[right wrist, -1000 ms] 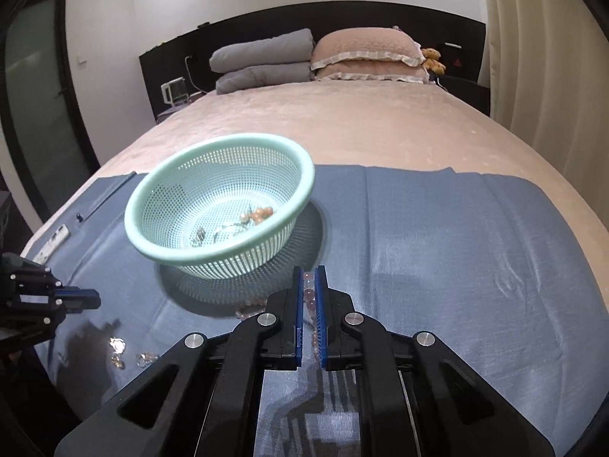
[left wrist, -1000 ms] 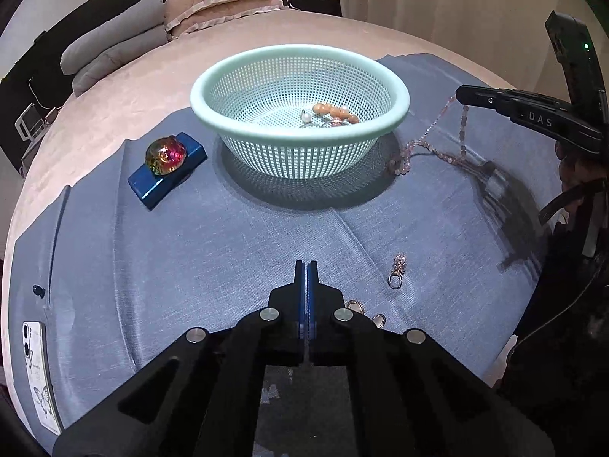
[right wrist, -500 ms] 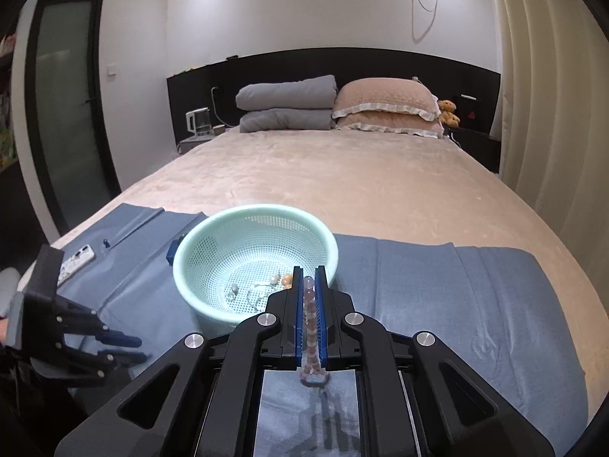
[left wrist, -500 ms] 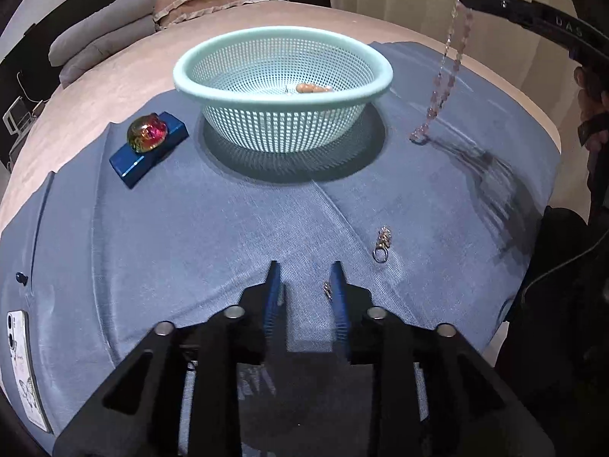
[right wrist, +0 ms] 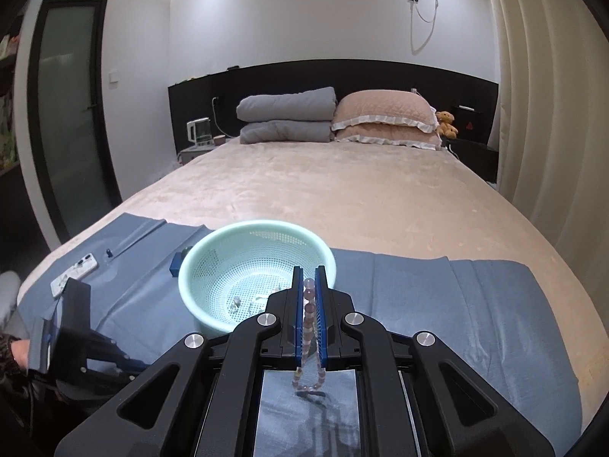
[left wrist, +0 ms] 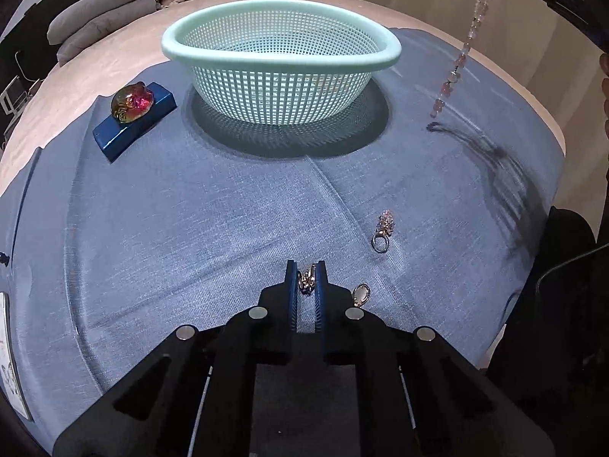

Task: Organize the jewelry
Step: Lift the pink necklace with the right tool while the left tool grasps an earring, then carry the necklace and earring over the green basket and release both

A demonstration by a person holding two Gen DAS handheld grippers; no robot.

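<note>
With the right tool [right wrist: 309, 293] clenched on a pink bead strand [right wrist: 309, 320] dangling at the mesh basket's [left wrist: 281, 43] three o'clock, and the left tool [left wrist: 306, 280] pinching a small trinket [left wrist: 306, 281] at six o'clock, both next need carrying over the rim and letting go.

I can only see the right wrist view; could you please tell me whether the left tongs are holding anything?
Observer: Yes, the left tongs are shut on a small gold piece, low over the blue cloth.
Operator: Thank you. Does any jewelry lie on the cloth near them?
Observer: Two pieces: a ring with a charm ahead and to the right, and an oval piece beside the right finger.
Operator: What sits on the blue box by the basket?
Observer: An iridescent red and gold ornament rests on top of it.
</note>
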